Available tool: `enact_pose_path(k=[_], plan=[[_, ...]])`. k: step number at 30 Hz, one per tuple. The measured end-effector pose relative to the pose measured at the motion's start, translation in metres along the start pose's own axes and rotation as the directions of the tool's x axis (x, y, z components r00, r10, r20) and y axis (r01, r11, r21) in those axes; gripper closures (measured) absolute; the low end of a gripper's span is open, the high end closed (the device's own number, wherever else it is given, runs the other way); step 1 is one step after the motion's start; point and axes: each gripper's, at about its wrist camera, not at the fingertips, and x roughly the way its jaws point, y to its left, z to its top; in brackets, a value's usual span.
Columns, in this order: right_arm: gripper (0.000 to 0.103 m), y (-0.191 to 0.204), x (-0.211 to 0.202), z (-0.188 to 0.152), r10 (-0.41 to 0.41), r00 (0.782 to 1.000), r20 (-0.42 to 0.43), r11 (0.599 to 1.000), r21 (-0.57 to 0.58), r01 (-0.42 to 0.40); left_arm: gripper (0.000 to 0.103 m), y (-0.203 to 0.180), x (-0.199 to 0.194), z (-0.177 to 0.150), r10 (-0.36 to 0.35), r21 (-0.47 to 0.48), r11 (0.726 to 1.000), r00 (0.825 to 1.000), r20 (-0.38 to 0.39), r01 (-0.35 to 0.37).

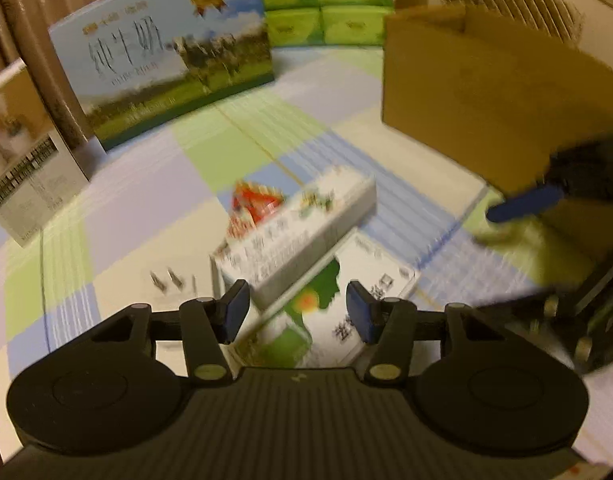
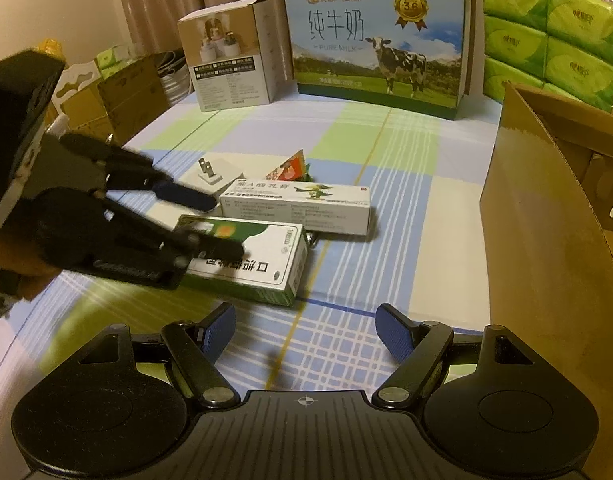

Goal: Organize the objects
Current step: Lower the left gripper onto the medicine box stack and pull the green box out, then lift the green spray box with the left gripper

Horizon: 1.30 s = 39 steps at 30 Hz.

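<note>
left tongs [image 2: 210,224] sit narrow around the green box [image 2: 262,260], maybe pinching it. right tongs [image 2: 306,332] hang wide and empty. nothing looks put away yet: the white box [image 2: 298,208], plug [image 2: 216,172] and packet [image 2: 288,168] lie on the bed beside the cardboard box [image 2: 546,216]

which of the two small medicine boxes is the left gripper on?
The green-and-white box, nearest the camera; the left gripper straddles its end. The white box lies behind it, untouched.
</note>
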Motion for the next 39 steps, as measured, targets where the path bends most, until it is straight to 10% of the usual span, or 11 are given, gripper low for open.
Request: enact_pose_path(k=[16,26,33,39], plan=[[0.028,-0.011,-0.009,0.004,-0.001,1.0,0.023,0.997,0.073,-0.001,0.039,-0.019,-0.021,-0.032,-0.119,-0.029,0.993,0.993,-0.012,0.118],[0.028,0.001,-0.011,0.017,0.023,0.999,0.034,1.0,0.012,-0.024,0.05,-0.025,-0.024,-0.038,-0.021,-0.105,0.994,0.999,-0.025,0.018],[0.028,0.017,0.001,0.055,0.0,1.0,0.016,0.977,-0.212,0.003,0.05,0.0,-0.045,-0.057,0.171,-0.429,0.888,0.985,-0.028,-0.166],[0.028,0.02,0.037,0.087,0.036,0.996,-0.078,0.901,-0.428,-0.066,0.05,0.008,-0.041,-0.055,0.24,-0.5,0.838,0.971,-0.023,-0.219]])
